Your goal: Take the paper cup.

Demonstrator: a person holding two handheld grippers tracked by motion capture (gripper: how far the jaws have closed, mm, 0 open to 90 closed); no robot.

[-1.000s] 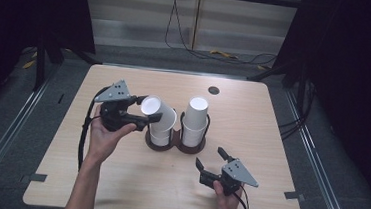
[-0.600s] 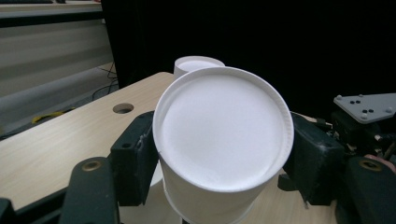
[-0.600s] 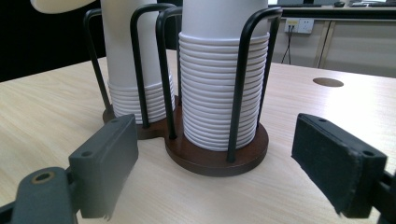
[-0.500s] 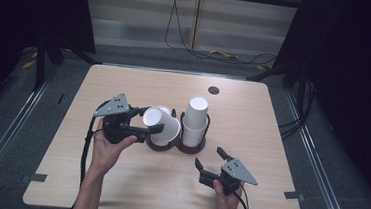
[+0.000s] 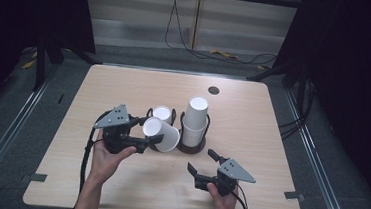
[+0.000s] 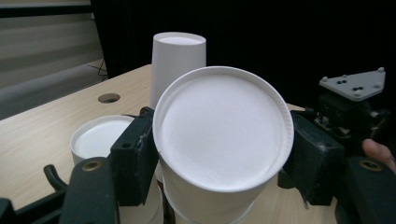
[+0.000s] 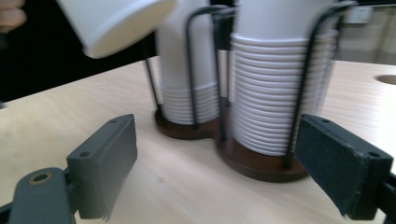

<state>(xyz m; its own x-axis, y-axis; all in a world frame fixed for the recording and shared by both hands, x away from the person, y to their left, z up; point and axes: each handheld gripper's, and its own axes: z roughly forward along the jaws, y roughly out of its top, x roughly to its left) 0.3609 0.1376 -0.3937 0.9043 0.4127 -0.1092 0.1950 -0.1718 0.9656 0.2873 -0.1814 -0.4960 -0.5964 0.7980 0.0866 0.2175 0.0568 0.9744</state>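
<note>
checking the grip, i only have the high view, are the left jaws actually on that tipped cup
Observer: Yes. In the left gripper view both pads clamp the sides of the cup, its flat bottom facing the camera.
Operator: right gripper open or shut
Observer: Open. The right gripper view shows its jaws wide apart with nothing between them.
Operator: how full are the stacks
Observer: From the right gripper view the nearer stack shows many more rims than the farther stack, both inside the wire holder.
</note>
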